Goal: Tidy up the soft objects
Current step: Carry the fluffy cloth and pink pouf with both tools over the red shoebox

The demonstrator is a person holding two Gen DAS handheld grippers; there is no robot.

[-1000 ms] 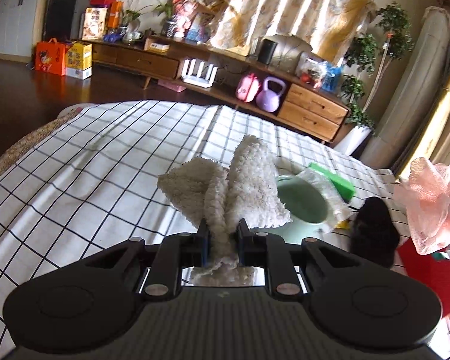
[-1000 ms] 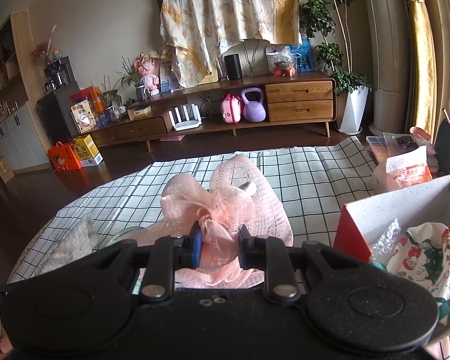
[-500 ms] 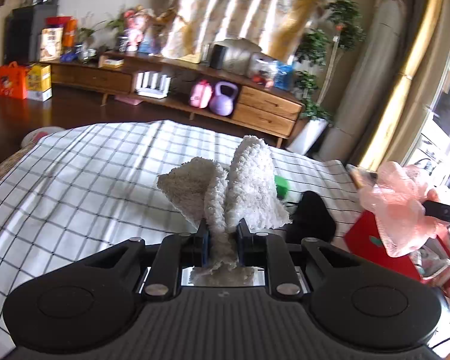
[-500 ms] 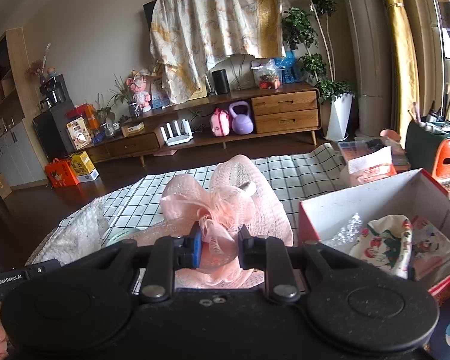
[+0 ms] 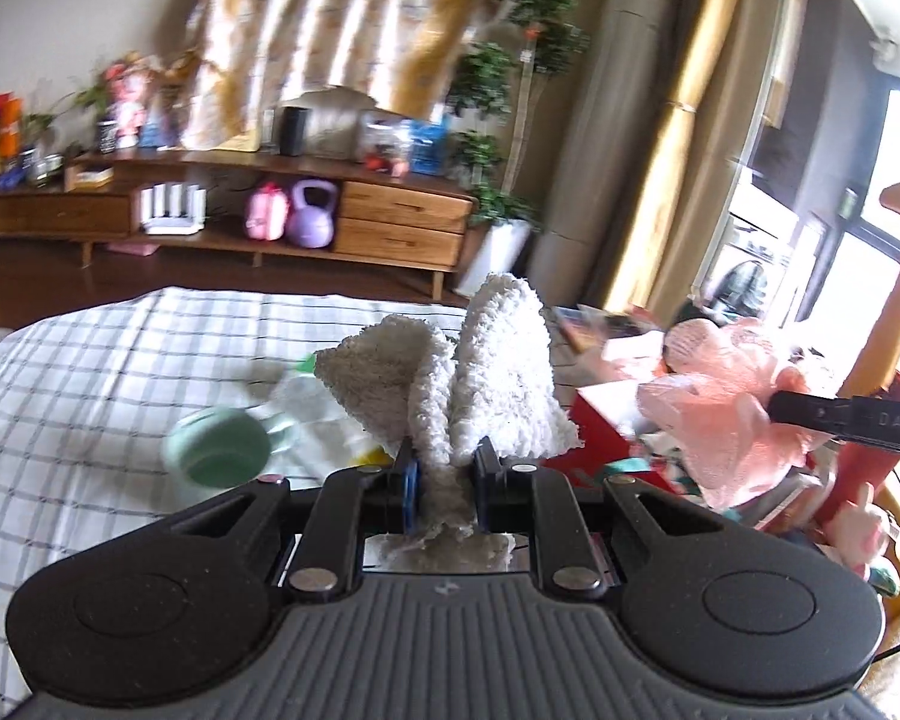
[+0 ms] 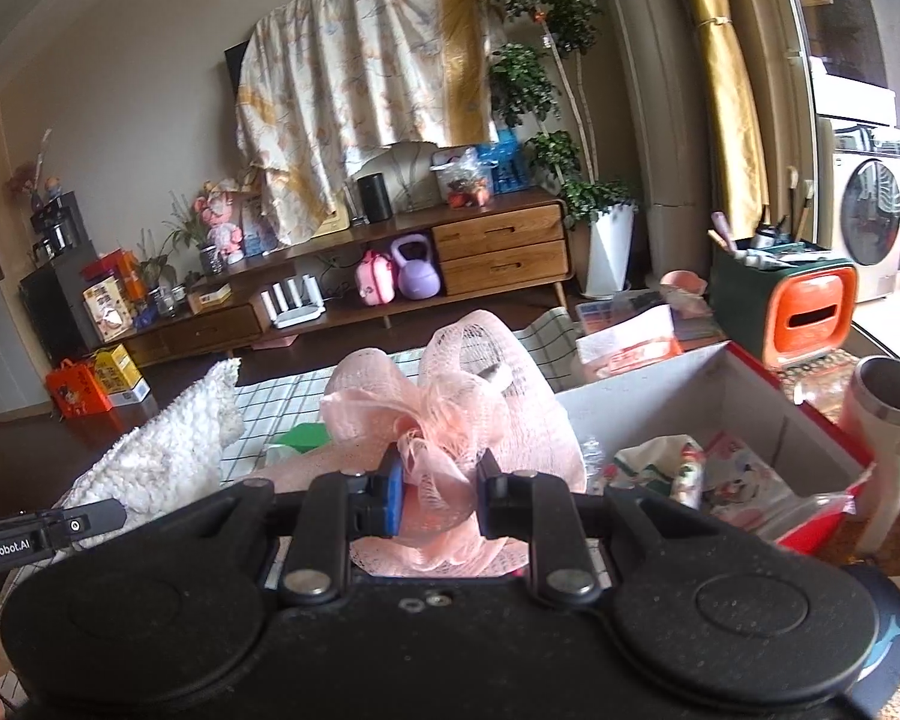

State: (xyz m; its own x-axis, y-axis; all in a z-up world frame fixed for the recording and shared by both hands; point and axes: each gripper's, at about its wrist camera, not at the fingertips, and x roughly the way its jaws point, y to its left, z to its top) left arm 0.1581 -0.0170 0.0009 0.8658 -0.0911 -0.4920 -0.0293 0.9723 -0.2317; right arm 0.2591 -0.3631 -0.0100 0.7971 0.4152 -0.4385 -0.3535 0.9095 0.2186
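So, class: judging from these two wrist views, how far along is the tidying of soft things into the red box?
Done: the red box already holds a printed cloth. In hand: the left gripper is shut on a white fluffy towel, and the right gripper is shut on a pink mesh puff beside the box. Left: both still need dropping in; a white cloth lies by the green cup.

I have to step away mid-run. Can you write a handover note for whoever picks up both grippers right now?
Left hand-held gripper: shut on the white towel, held up above the checked cloth.
Right hand-held gripper: shut on the pink mesh pouf, beside the red box.
Done: both are picked up; the box already holds some fabric items.
Left: likely drop both into the box.
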